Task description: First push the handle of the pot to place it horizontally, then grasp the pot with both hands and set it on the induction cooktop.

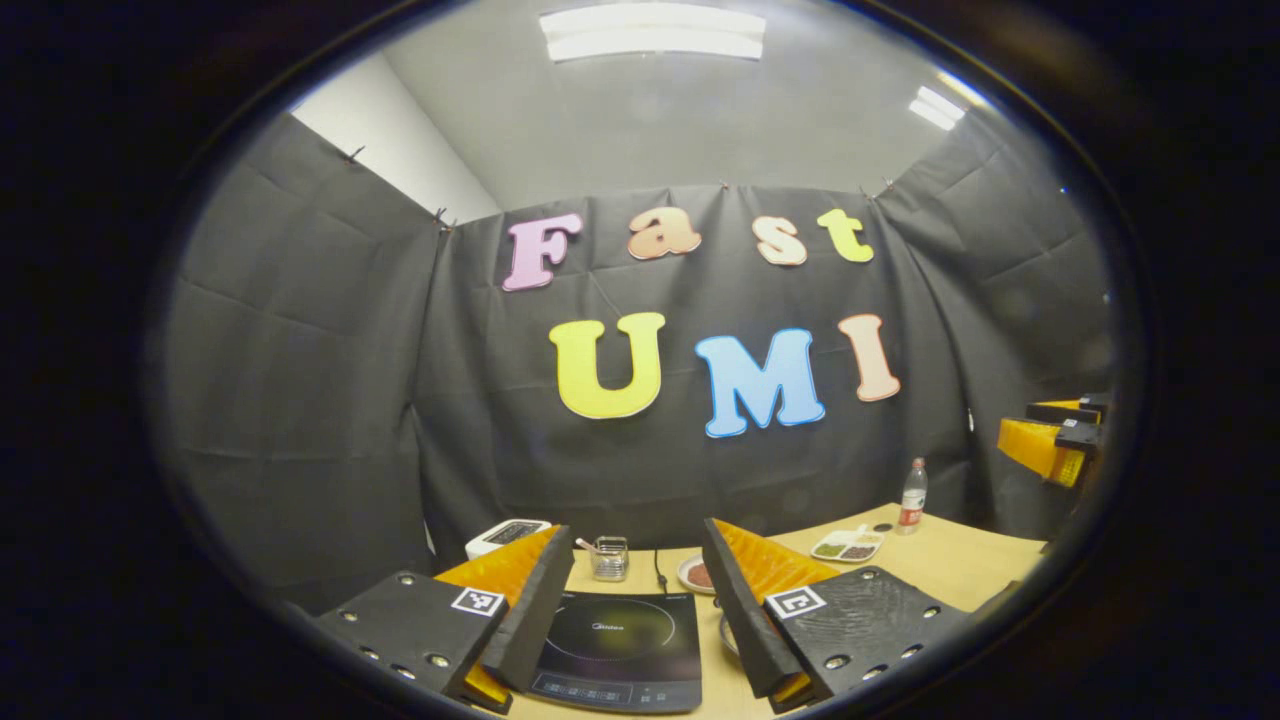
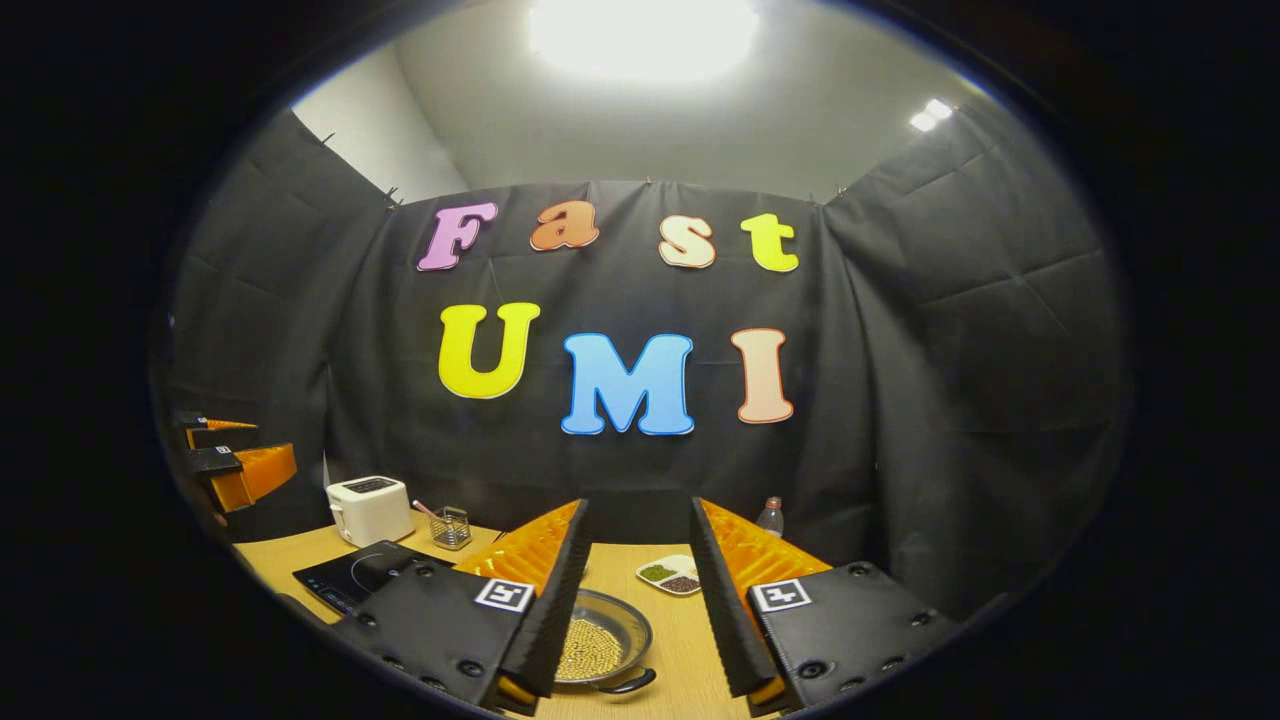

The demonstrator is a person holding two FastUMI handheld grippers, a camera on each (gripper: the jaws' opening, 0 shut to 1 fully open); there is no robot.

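Observation:
A metal pot holding yellow beans sits on the wooden table just below my right gripper, which is open with nothing between its fingers. One black handle of the pot points toward the camera; my left finger hides the pot's left side. The black induction cooktop lies under my left gripper, which is also open and holds nothing. The cooktop lies left of the pot in the right gripper view. Each gripper hovers above the table, apart from the other.
A white toaster and a wire basket stand behind the cooktop. A small red dish, a divided plate of beans and a bottle stand farther back. The right gripper shows at the far right edge.

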